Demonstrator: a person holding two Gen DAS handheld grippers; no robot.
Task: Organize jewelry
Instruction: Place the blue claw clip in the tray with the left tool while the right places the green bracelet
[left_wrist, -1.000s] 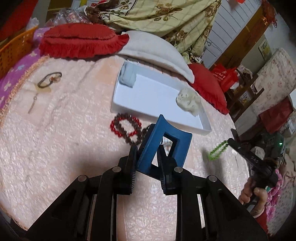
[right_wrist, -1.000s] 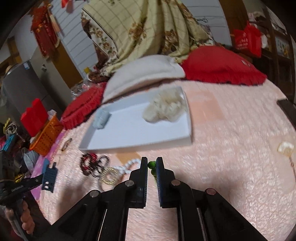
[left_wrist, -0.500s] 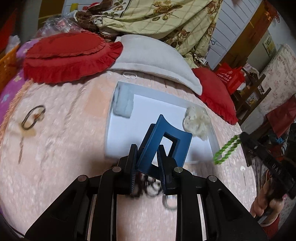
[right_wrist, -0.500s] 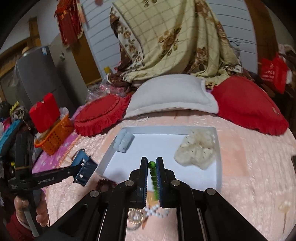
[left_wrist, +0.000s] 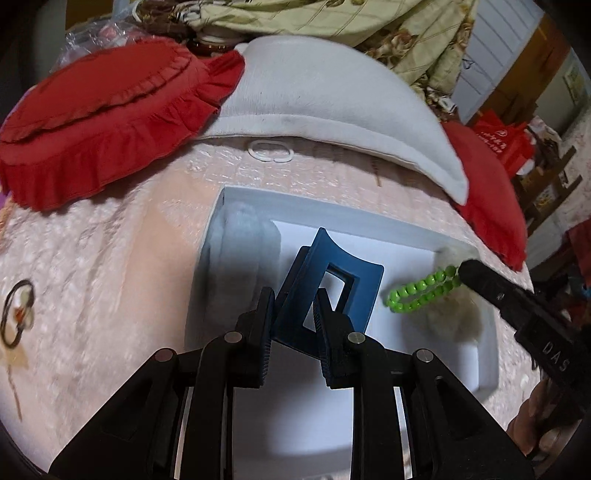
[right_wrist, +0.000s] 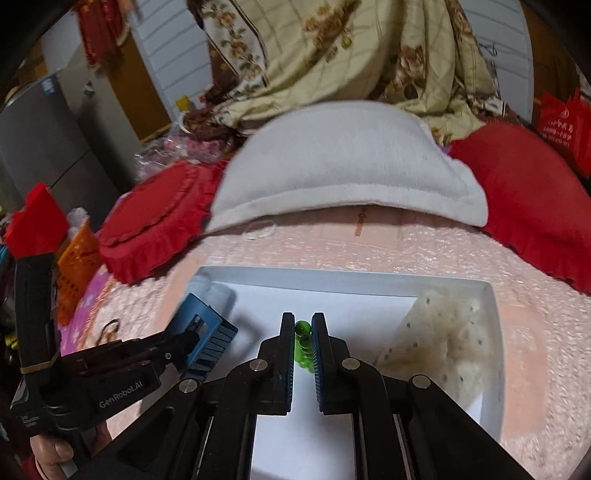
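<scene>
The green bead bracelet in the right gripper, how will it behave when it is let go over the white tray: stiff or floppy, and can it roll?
The green bead bracelet is probably floppy: its loop hangs long and narrow from the right gripper. Its beads look round and glossy, so it may slide slightly on the smooth white tray. Being strung together, they likely will not roll far.

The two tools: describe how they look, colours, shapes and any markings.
Both are matte black plastic. The left tool and right tool each have two flat fingers with ribbed pads, carried on angular linkage arms with silver round pins. Seen from the side, the left body reads "GenRobot.AI" in white, with a band round its handle; the right reads "DAS". No sleeves or cables show clearly.
</scene>
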